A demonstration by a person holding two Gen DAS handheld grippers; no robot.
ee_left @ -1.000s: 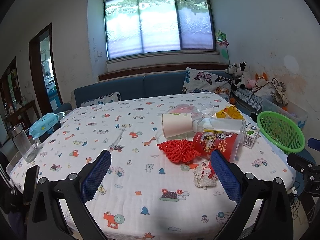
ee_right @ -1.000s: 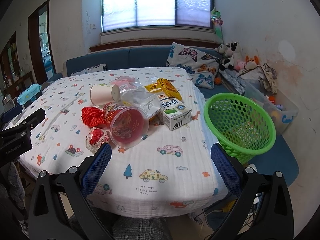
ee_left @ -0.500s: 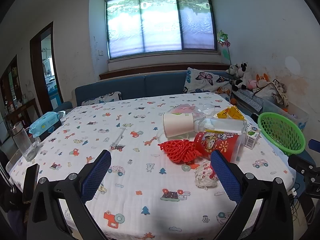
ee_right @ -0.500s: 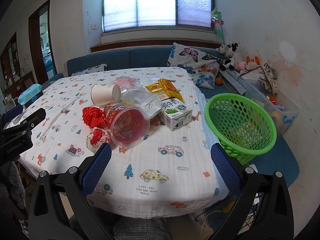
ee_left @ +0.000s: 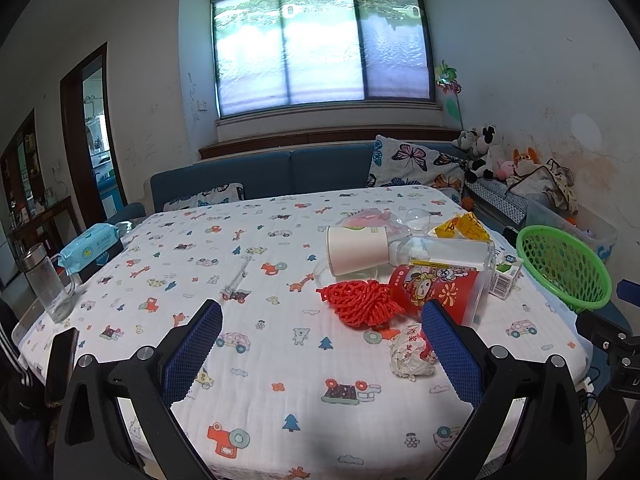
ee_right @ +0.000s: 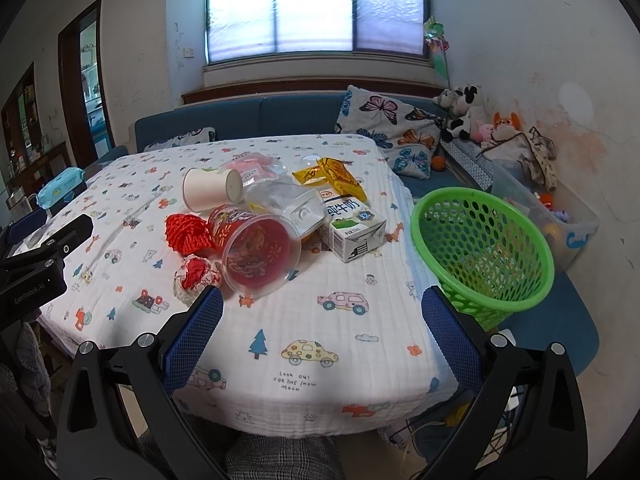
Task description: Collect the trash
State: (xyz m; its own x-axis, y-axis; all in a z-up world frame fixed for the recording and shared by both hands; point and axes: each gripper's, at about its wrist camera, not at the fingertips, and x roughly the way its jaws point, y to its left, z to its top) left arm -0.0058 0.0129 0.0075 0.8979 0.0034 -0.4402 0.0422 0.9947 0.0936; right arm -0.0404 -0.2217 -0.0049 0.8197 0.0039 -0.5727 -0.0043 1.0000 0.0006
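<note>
**Both tools held wide above the counter, trash piled beside the green basket**

I hold my left tool (ee_left: 322,344) over the near part of the counter (ee_left: 248,360), its blue pads spread far apart with nothing between them. My right tool (ee_right: 322,336) hovers above the counter's near corner, pads equally wide apart and holding nothing.

The trash lies in a cluster on the patterned cloth. A red printed plastic cup (ee_right: 256,248) lies on its side, mouth towards my right tool. Touching it on the left is a red mesh net (ee_right: 188,232), and just in front of that sits a crumpled red and white wrapper (ee_right: 196,276). Behind the cup a white paper cup (ee_right: 212,190) lies tipped over, next to a clear plastic bottle (ee_right: 288,204) on its side. A milk carton (ee_right: 352,228) rests to the right of the bottle, with a yellow snack bag (ee_right: 332,178) behind it and a pink packet (ee_right: 256,166) further back.

The green basket (ee_right: 480,256) stands just off the counter's right edge, tilted towards me. A glass jar (ee_left: 48,284) and a wipes pack (ee_left: 92,244) sit at the far left edge.
</note>
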